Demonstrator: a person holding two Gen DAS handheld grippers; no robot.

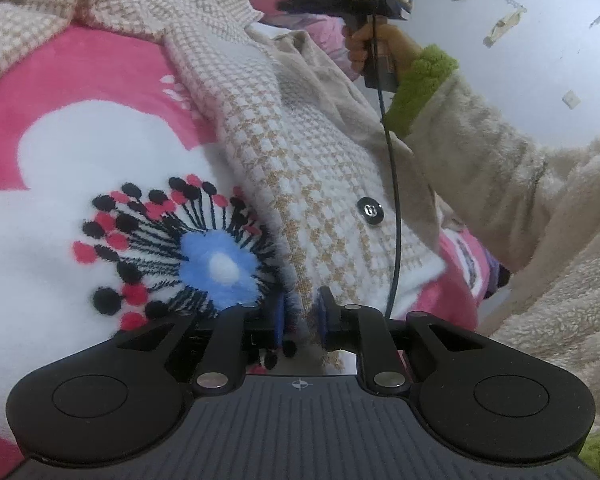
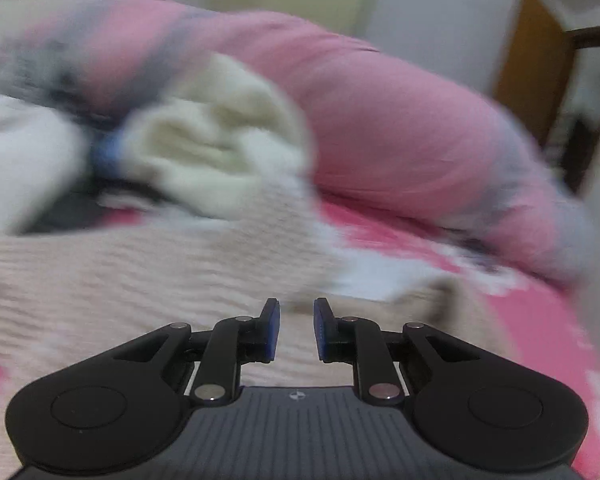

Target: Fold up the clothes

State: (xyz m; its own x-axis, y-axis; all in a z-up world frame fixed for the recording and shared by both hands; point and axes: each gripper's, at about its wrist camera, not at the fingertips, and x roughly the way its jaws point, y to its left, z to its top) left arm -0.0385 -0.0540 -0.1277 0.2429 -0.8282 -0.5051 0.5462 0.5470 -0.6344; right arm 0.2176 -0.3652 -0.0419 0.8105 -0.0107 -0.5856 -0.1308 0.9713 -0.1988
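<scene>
A beige-and-white houndstooth jacket [image 1: 260, 128] with a black button [image 1: 370, 211] lies spread on a pink blanket [image 1: 100, 72] with a white flower pattern. My left gripper [image 1: 301, 316] is shut on the jacket's front edge, and the fabric is pinched between the blue pads [image 1: 279, 316]. Farther up, a hand with a green cuff holds my right gripper [image 1: 290, 2] above the jacket's collar end. In the blurred right wrist view the right gripper [image 2: 297, 328] stands open over the jacket [image 2: 140, 280], with nothing between its fingers.
A rolled pink quilt [image 2: 380, 120] lies along the far side of the bed. In front of it sit a cream bundled cloth [image 2: 220, 140] and a white cloth [image 2: 20, 152]. The person's fleece sleeve [image 1: 500, 168] crosses the right side. A black cable [image 1: 394, 200] hangs over the jacket.
</scene>
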